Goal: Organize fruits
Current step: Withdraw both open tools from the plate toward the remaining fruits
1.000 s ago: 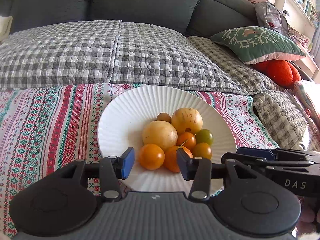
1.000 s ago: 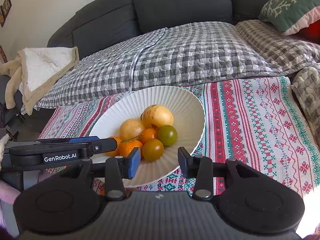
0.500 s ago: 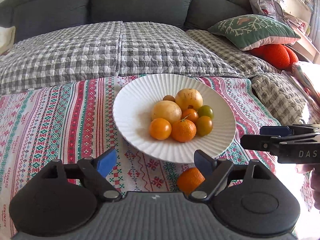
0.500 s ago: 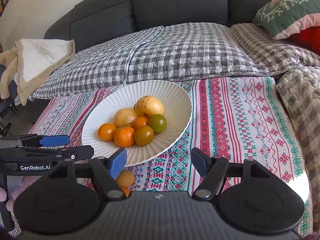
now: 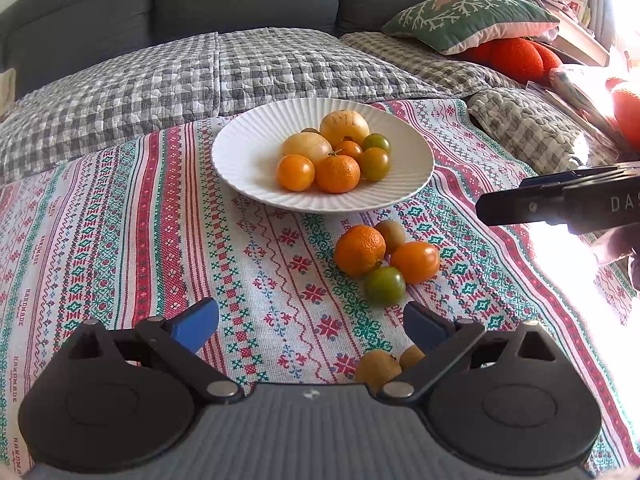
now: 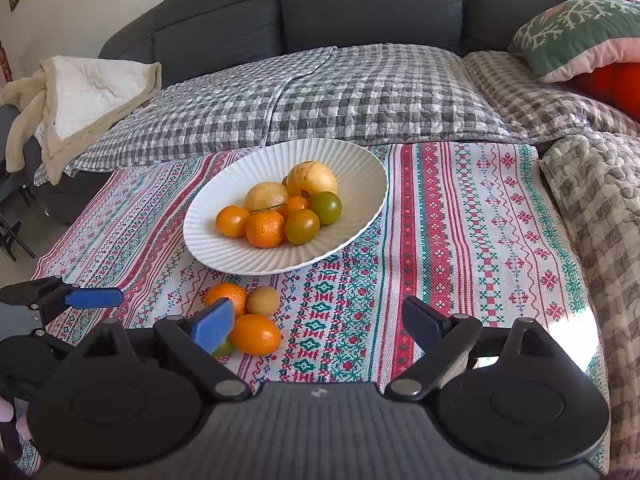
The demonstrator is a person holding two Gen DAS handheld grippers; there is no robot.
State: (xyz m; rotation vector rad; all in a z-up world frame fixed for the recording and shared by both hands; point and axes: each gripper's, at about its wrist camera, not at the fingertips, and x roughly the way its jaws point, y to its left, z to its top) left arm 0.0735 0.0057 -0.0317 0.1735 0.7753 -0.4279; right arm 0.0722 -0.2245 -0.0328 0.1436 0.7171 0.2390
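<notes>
— Where were the loose fruits?
— On the tablecloth (image 5: pixel 120 220) just before the white plate (image 5: pixel 240 168). My left gripper (image 5: pixel 312 324) and right gripper (image 6: pixel 318 322) had just been opening, nothing between. I judged the green tomato (image 5: pixel 385 285) best approached slowly; it rolls.

One white plate (image 5: pixel 248 160) mid-frame, eight fruits on it. Six loose fruits on patterned cloth (image 5: pixel 120 220) below: four clustered lower right, two near bottom edge. One green pillow (image 5: pixel 468 20) upper right.
</notes>
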